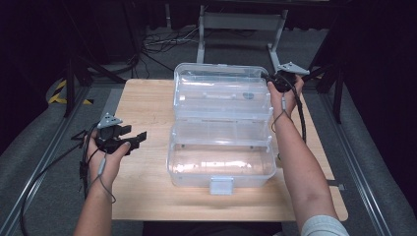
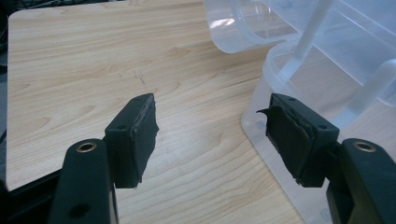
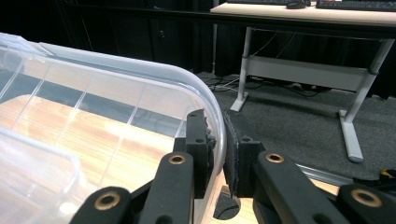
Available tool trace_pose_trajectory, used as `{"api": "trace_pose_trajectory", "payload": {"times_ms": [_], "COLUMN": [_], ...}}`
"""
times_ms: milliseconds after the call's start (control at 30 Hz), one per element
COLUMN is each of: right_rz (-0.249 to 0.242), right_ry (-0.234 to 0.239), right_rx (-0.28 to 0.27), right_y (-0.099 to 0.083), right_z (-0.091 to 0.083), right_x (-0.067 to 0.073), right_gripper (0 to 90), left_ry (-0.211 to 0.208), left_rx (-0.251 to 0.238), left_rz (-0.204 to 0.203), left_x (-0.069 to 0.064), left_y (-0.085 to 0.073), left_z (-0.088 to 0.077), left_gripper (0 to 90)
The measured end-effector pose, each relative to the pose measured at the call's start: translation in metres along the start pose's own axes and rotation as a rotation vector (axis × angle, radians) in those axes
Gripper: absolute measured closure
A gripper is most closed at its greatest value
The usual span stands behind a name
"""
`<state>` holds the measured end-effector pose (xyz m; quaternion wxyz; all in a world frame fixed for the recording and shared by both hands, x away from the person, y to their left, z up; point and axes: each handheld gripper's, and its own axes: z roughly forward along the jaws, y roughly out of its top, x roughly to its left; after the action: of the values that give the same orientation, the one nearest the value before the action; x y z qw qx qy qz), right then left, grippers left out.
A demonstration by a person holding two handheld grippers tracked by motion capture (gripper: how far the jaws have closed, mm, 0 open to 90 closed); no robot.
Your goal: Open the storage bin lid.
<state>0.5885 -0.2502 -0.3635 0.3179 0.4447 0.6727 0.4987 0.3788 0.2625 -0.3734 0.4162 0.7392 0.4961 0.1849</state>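
A clear plastic tiered box point(image 1: 221, 125) stands opened out on the wooden table point(image 1: 142, 98), its lid point(image 1: 216, 73) swung to the far side. My right gripper point(image 1: 275, 81) is at the lid's far right corner. In the right gripper view its jaws are shut on the lid's thin rim point(image 3: 212, 112), one pad on each side of the clear wall. My left gripper point(image 1: 135, 137) hovers over the table left of the box. Its jaws stand wide open with nothing between them, and the box's near left corner point(image 2: 280, 70) lies just ahead of them.
A white latch point(image 1: 221, 185) hangs on the box's front wall. Beyond the table's far edge lie grey carpet, cables point(image 1: 162, 44) and a white desk frame point(image 1: 241, 29). Bare wood stretches left of the box.
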Motion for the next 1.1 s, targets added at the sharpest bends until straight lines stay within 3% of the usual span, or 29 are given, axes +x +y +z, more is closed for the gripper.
{"api": "trace_pose_trajectory", "payload": {"times_ms": [300, 1100], "right_rz": [0.042, 0.115], "right_ry": [0.029, 0.049], "right_rx": [0.013, 0.052], "right_y": [-0.006, -0.018], "right_z": [0.006, 0.019], "right_x": [-0.006, -0.012], "right_gripper": [82.3, 82.3], "left_ry": [0.001, 0.003], "left_rx": [-0.002, 0.003], "left_rz": [0.0, -0.004], "left_x": [0.001, 0.002], "left_y": [0.0, -0.001], "left_z": [0.0, 0.001], "left_gripper": [34.4, 34.3]}}
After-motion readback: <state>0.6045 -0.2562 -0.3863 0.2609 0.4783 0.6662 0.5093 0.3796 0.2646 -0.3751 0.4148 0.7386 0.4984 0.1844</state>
